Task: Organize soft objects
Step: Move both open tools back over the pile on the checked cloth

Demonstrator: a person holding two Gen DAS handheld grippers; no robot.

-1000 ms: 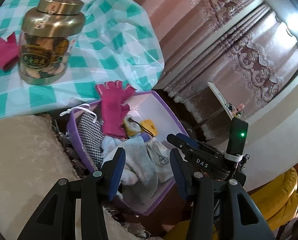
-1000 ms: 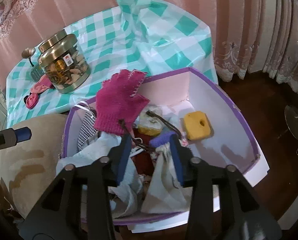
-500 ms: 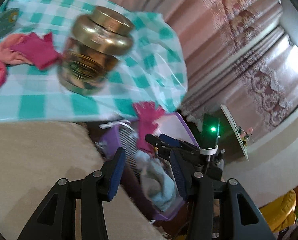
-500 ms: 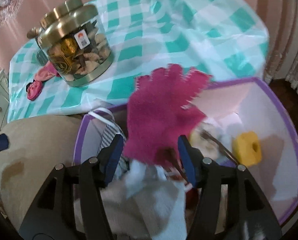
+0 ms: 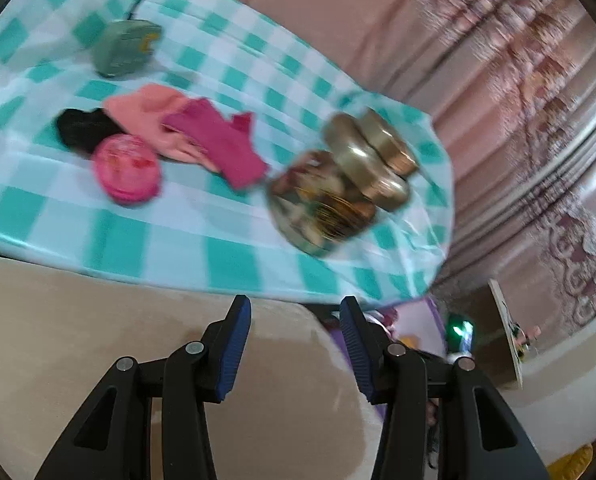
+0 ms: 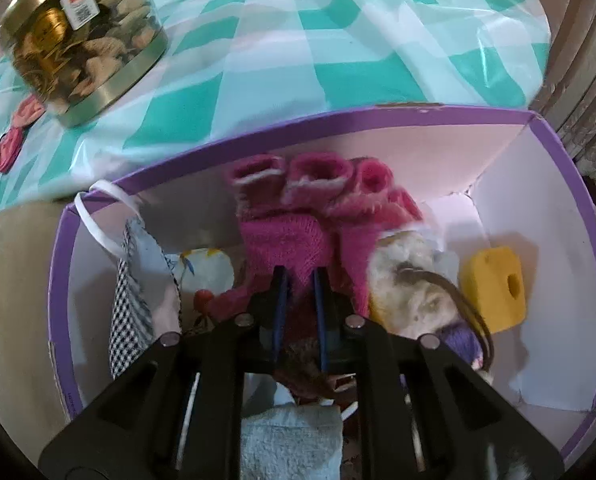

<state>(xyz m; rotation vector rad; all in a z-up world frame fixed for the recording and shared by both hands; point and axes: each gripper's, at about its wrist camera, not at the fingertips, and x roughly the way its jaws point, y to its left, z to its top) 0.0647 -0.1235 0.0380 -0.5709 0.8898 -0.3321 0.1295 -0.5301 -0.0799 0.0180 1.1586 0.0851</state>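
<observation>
The right tongs (image 6: 300, 280) are closing on the magenta glove (image 6: 298, 228) inside the purple box (image 6: 570, 184), its fabric between the pads. The left tongs (image 5: 294, 344) hang half-open and empty before the checked worktop (image 5: 146, 236), where a blurred second glove (image 5: 222, 146), it seems, lies.

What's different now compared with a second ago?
The right gripper dropped into the purple box and is closing on the pink glove. The left gripper swung away from the box toward the checked tablecloth, jaws open and empty as before. The jar stayed put.
</observation>
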